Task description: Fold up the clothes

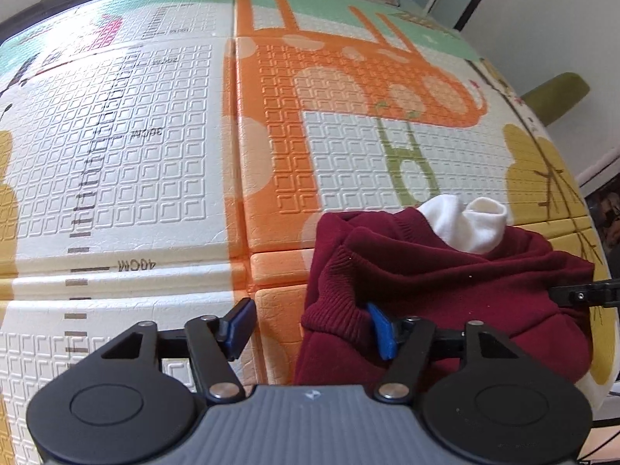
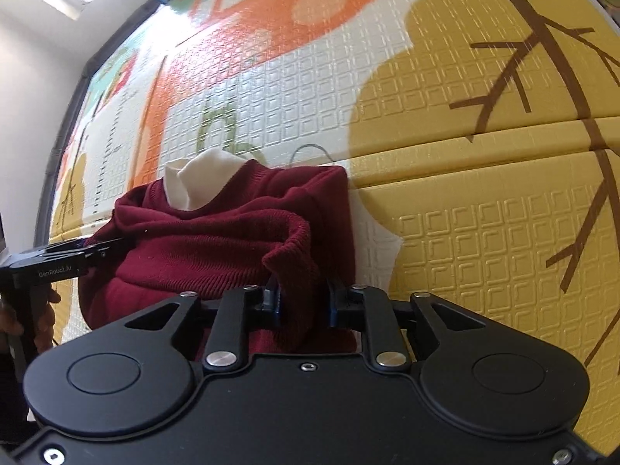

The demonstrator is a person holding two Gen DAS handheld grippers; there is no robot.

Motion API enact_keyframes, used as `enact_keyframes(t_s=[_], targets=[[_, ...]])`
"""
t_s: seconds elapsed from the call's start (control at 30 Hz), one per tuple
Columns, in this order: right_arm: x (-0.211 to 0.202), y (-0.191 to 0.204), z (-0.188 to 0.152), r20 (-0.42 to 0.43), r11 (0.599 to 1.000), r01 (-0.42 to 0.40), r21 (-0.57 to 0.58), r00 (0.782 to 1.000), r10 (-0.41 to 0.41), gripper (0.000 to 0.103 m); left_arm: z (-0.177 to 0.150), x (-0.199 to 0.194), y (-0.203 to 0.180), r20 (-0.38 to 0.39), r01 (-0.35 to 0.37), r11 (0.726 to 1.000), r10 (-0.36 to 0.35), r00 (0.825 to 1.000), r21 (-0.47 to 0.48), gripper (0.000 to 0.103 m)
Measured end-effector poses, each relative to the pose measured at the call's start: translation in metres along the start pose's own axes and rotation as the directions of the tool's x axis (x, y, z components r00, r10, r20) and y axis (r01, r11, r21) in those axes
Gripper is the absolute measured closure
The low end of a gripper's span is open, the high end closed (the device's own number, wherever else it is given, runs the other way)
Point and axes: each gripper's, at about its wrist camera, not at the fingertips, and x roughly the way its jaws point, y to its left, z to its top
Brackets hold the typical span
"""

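A: Status? Where is the garment?

B: Maroon sweater (image 1: 445, 283) is bunched on the play mat (image 1: 155, 155), folded over part-way, with a white sock (image 1: 469, 221) resting on its far edge.

A: Tools?

B: Left tool (image 1: 310, 329) is spread wide, nothing pinched; one pad (image 1: 381, 331) is touching the ribbed hem, the other is clear over the mat. Right tool (image 2: 302, 302) is narrow, clamped on a fold of the knit.

A: Step?

B: Judged mid-fold, one side let go. A fresh grasp on the loose hem is called for next, with the sock kept clear.
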Motion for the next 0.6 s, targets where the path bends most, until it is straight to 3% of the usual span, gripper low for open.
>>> enact_keyframes(t_s=[0.1, 0.17, 0.2, 0.33, 0.6], targets=[[0.000, 0.002, -0.001, 0.001, 1.000, 0.009, -0.001, 1.000, -0.009, 0.083, 0.001, -0.001, 0.002, -0.007, 0.000, 1.000, 0.000, 1.000, -0.012, 0.032], [-0.003, 0.000, -0.001, 0.011, 1.000, 0.016, 0.014, 1.000, -0.017, 0.073, 0.003, -0.005, 0.003, -0.010, 0.006, 1.000, -0.006, 1.000, -0.022, 0.034], [-0.006, -0.001, -0.001, 0.017, 0.999, 0.025, 0.023, 1.000, -0.025, 0.063, 0.003, -0.008, 0.002, -0.007, 0.010, 1.000, -0.010, 1.000, -0.023, 0.036], [-0.022, 0.003, -0.007, 0.062, 1.000, 0.007, 0.010, 0.998, -0.008, 0.061, 0.005, -0.022, -0.001, 0.012, 0.010, 1.000, -0.009, 1.000, -0.017, 0.036], [-0.069, 0.033, -0.017, 0.199, 0.995, 0.062, -0.081, 0.979, -0.045, 0.061, 0.004, -0.055, -0.016, 0.100, -0.053, 0.997, 0.048, 0.994, 0.056, 0.038]])
